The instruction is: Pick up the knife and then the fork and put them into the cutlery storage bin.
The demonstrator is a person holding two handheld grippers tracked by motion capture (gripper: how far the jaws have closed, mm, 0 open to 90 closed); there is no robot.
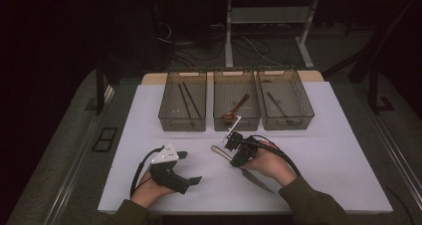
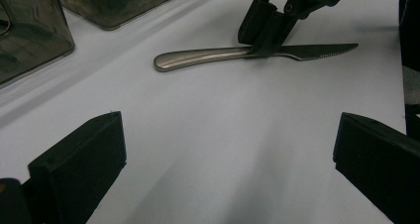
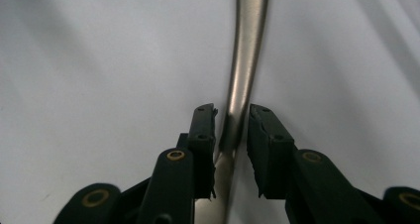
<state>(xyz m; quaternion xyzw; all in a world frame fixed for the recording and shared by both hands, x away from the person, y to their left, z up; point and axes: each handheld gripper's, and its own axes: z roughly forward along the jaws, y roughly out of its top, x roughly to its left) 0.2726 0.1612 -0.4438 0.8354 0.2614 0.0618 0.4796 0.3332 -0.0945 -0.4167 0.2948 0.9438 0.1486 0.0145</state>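
On the white tabletop (image 1: 323, 155), near its middle and just in front of three mesh baskets (image 1: 236, 105), lies a table knife (image 2: 247, 54), flat, its rounded handle pointing toward the baskets and its toothed blade toward the person; the right gripper (image 3: 232, 135) stands over it at the spot where handle meets blade, jaws narrow, one on each side of the metal; a thin gap seems to remain on at least one side, so the pads do not look pressed home yet. The left gripper (image 1: 191, 167) rests on the tabletop well apart from the knife, jaws wide, nothing between them.

To do the pickup well, I judge that the right gripper should stay centred on the neck, tips low against the tabletop, so the thin metal does not slip out; close squarely across the narrow sides, not the flat; lift level, since the handle looks the heavier end and may tip. The middle basket holds a spoon (image 1: 236, 107); the outer two hold long thin utensils, too dim to name.
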